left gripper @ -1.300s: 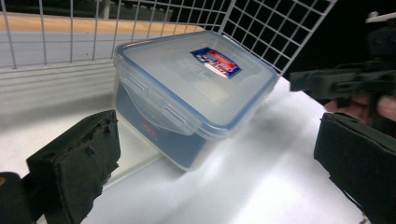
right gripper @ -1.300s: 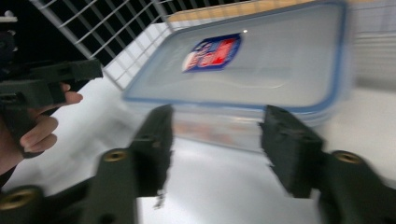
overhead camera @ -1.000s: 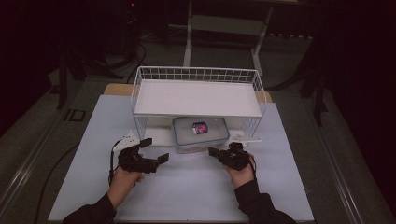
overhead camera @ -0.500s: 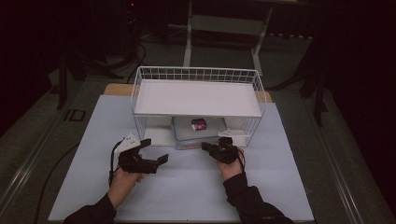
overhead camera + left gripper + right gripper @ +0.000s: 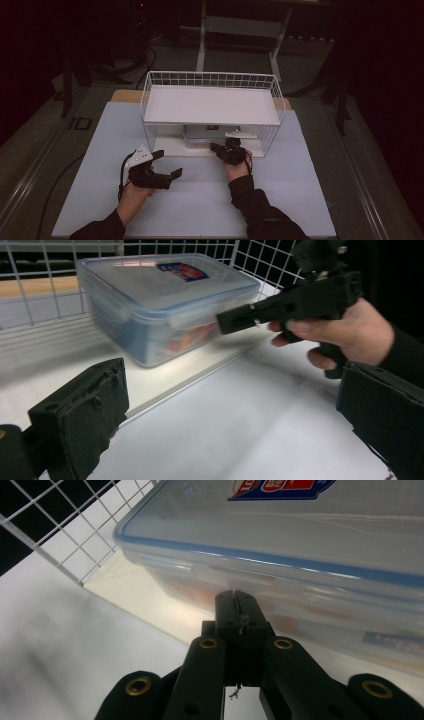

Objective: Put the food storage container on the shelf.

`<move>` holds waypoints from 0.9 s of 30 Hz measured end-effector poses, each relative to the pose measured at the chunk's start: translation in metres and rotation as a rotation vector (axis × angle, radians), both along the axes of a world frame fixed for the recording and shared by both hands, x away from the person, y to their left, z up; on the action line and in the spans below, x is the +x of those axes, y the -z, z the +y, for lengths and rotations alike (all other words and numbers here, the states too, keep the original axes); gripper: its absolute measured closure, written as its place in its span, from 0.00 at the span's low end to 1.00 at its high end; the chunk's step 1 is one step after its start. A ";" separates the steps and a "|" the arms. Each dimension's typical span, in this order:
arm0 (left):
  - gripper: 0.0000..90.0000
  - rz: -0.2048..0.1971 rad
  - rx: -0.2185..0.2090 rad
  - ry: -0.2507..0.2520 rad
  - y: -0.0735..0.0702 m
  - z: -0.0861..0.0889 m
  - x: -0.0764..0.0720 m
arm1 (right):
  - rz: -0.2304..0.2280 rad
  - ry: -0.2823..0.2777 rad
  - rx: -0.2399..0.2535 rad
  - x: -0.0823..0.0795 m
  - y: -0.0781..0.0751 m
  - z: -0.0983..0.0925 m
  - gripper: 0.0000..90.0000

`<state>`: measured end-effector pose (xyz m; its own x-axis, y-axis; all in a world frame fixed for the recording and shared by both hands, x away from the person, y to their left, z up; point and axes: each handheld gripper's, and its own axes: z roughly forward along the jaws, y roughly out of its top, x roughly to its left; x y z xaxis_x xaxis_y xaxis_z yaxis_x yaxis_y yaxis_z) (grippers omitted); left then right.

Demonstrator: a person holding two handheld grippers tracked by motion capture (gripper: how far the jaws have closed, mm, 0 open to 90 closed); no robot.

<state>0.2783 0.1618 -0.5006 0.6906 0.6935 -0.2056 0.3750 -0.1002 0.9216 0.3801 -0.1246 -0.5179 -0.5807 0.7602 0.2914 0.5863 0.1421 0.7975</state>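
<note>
The clear lidded food box (image 5: pixel 165 305), its red-and-blue label (image 5: pixel 280 489) too cropped to read, sits under the wire shelf (image 5: pixel 212 105); right gripper (image 5: pixel 235 600) closed, tips against its side; left gripper (image 5: pixel 225 405) spread wide, empty

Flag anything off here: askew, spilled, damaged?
Nothing spilled or damaged. The lidded plastic container sits flat on the wire rack's lower shelf, lid on. It lies at a slight angle to the shelf edge. The right gripper, shut, presses its front wall.

One plastic box (image 5: pixel 165 305), one wire rack (image 5: pixel 210 95)
</note>
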 end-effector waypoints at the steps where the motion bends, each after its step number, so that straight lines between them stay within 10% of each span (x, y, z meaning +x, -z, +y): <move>1: 0.00 -0.003 0.002 0.006 0.000 0.000 -0.001 | 0.002 -0.001 -0.002 0.001 0.000 0.002 1.00; 9: 0.00 -0.008 -0.002 0.008 -0.001 0.000 -0.002 | -0.008 -0.023 0.010 -0.004 -0.001 0.013 0.96; 17: 0.00 -0.016 -0.009 0.020 -0.003 0.001 -0.004 | -0.076 -0.077 0.025 -0.021 -0.016 0.000 0.49; 27: 0.00 -0.023 -0.001 0.040 -0.003 0.000 -0.006 | -0.060 -0.150 0.078 -0.045 -0.018 -0.024 0.23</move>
